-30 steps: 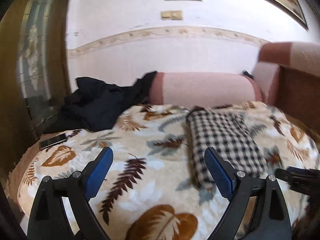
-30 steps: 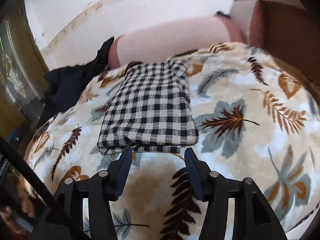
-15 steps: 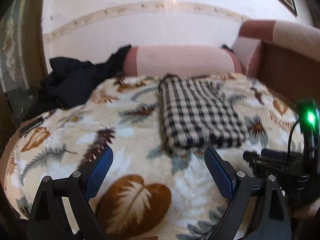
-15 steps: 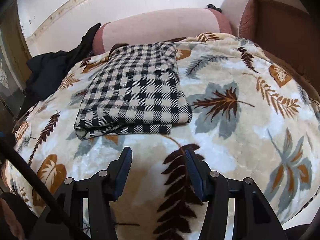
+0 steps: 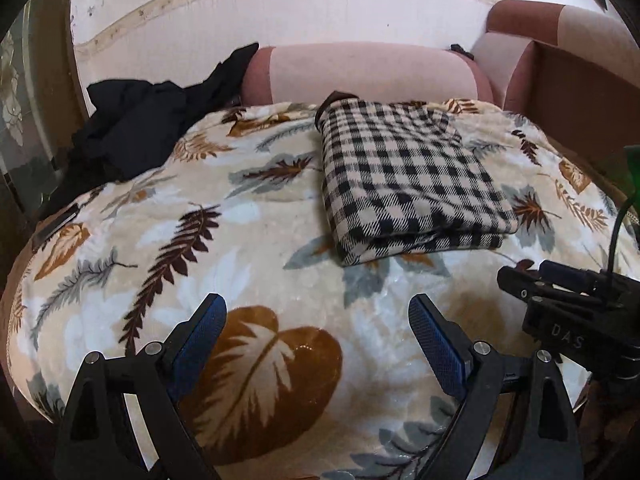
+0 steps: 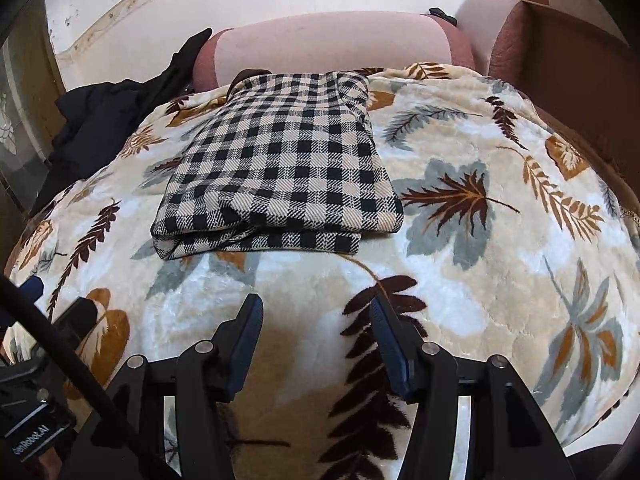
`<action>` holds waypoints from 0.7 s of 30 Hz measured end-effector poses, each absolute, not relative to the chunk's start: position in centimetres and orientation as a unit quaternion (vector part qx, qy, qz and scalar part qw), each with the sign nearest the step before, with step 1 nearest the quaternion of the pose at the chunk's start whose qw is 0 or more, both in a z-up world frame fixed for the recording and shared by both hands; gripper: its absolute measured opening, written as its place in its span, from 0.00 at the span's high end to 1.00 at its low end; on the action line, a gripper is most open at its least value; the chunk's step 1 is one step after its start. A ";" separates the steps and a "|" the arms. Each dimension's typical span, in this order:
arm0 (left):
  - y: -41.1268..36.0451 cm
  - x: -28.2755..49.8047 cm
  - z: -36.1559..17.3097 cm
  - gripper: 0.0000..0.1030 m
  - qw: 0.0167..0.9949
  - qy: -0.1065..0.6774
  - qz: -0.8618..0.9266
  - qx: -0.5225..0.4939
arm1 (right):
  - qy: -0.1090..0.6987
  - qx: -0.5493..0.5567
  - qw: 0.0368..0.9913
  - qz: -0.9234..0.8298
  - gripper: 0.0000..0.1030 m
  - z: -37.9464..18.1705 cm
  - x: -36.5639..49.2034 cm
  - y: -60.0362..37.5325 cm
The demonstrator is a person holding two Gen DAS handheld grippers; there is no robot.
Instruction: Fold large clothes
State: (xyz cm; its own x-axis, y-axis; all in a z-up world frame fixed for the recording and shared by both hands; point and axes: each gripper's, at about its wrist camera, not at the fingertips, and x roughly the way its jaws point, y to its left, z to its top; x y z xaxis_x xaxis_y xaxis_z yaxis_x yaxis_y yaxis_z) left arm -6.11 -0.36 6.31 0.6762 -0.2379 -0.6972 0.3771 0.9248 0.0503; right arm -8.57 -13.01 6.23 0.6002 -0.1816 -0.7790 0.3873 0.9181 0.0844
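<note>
1. Your checked garment lies folded into a neat, layered rectangle in the upper middle of the right wrist view, resting on the leaf-print blanket with its stacked edges facing you.
2. In the left wrist view the same checked garment sits right of centre, flat and squared; this fold looks finished.
3. Your right gripper hovers low in the frame over bare blanket, jaws spread apart with nothing between them, clear of the garment's near edge.
4. Your left gripper is likewise released, jaws wide and empty, well apart from the garment.
5. A crumpled black garment lies heaped at the upper left of the left wrist view, against the pink bolster. It is not folded.
6. Judging by this, one piece is done and the black heap is probably what remains for you.
</note>
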 end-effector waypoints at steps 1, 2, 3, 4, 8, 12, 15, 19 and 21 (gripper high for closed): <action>-0.3 -5.9 6.1 0.11 0.908 0.371 -0.170 0.093 | 0.417 0.118 0.886 -0.163 0.40 6.2 -8.5 -12.8; -0.3 -5.7 5.9 0.11 0.906 0.378 -0.170 0.090 | 0.417 0.111 0.887 -0.166 0.39 6.2 -8.4 -12.7; -0.3 -5.6 5.7 0.11 0.903 0.384 -0.171 0.088 | 0.417 0.102 0.887 -0.169 0.39 6.2 -8.3 -12.6; -0.3 -5.4 5.5 0.11 0.901 0.389 -0.170 0.087 | 0.416 0.094 0.888 -0.171 0.39 6.2 -8.2 -12.4; -0.2 -5.1 4.9 0.11 0.895 0.403 -0.170 0.085 | 0.410 0.064 0.892 -0.179 0.39 6.4 -8.1 -11.5; 0.0 -4.9 4.7 0.11 0.893 0.409 -0.170 0.079 | 0.406 0.047 0.894 -0.181 0.38 6.5 -8.1 -11.1; 0.0 -4.9 4.7 0.11 0.893 0.410 -0.170 0.078 | 0.406 0.046 0.894 -0.182 0.38 6.5 -8.1 -11.0; 0.0 -4.9 4.6 0.11 0.892 0.412 -0.170 0.078 | 0.408 0.051 0.892 -0.186 0.38 6.4 -8.2 -11.5; 0.0 -4.9 4.6 0.11 0.891 0.414 -0.171 0.077 | 0.409 0.054 0.891 -0.189 0.38 6.3 -8.2 -11.7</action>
State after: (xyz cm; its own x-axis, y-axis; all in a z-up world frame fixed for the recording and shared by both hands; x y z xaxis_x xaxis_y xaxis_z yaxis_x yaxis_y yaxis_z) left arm -4.89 -0.03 4.60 0.5996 -0.2403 -0.7634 0.3675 0.9300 -0.0041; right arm -8.24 -11.66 6.35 0.5936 -0.2923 -0.7498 0.3810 0.9227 -0.0581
